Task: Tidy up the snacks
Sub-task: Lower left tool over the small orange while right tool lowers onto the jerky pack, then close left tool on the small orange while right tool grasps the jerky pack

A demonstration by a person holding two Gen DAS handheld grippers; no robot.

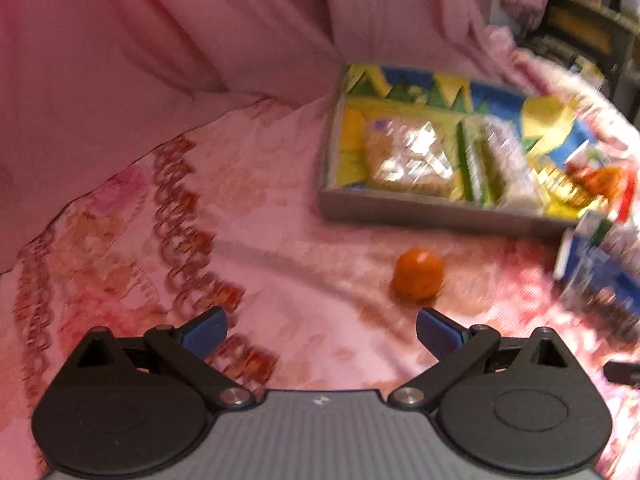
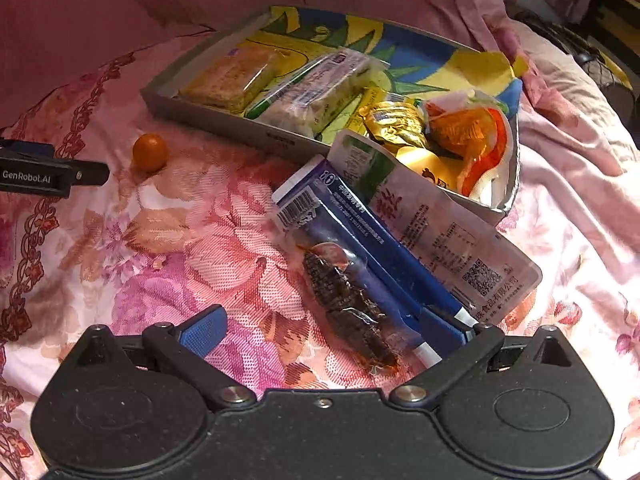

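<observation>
Both grippers' jaws spread wide over bare quilt; orange fruit sits near tray edge.

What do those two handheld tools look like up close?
Both look alike. The left tool and the right tool each have two blue textured fingers on black linkage arms, pivoting on silver rivets above two round black discs. The left one's body is ribbed grey; its side reads "GenRobot.AI" in white.

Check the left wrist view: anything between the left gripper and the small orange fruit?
Nothing: only bare floral cloth lies between the left gripper and orange fruit.
</observation>
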